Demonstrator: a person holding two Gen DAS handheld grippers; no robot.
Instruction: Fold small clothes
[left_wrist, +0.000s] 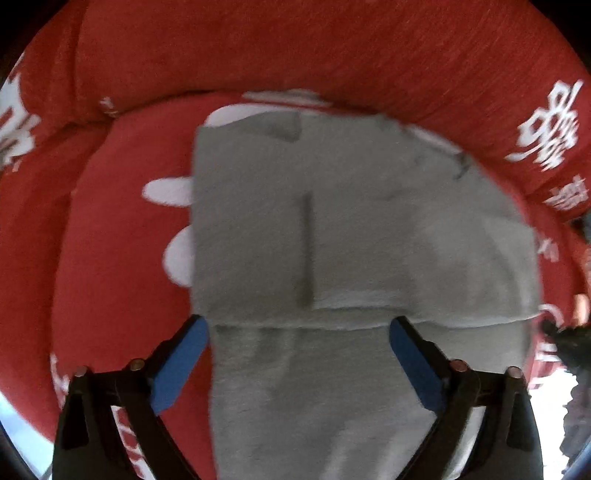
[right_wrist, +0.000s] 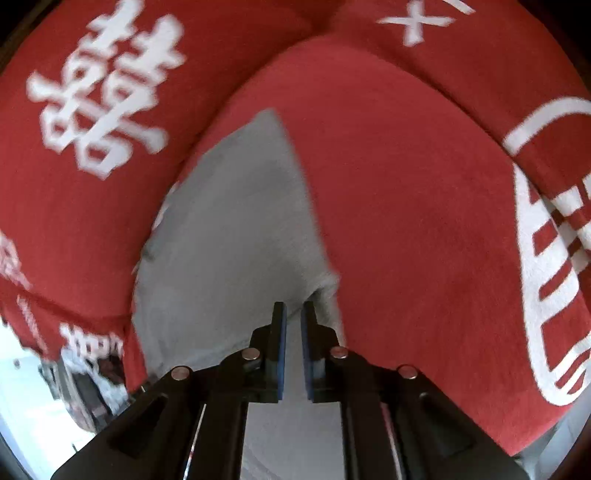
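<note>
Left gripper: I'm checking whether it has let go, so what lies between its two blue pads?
In the left wrist view, only the flat grey garment shows between the left gripper's wide-apart pads; neither pad presses on it.

The grey garment (left_wrist: 362, 229) was a soft, matt, fleecy knit. The red blanket (left_wrist: 258, 48) under it looked plush and napped, with white woven-in figures. Each tool (right_wrist: 293, 314) was matt black plastic with blue rubbery pads (left_wrist: 181, 362) and shiny metal pins (right_wrist: 251, 354).
</note>
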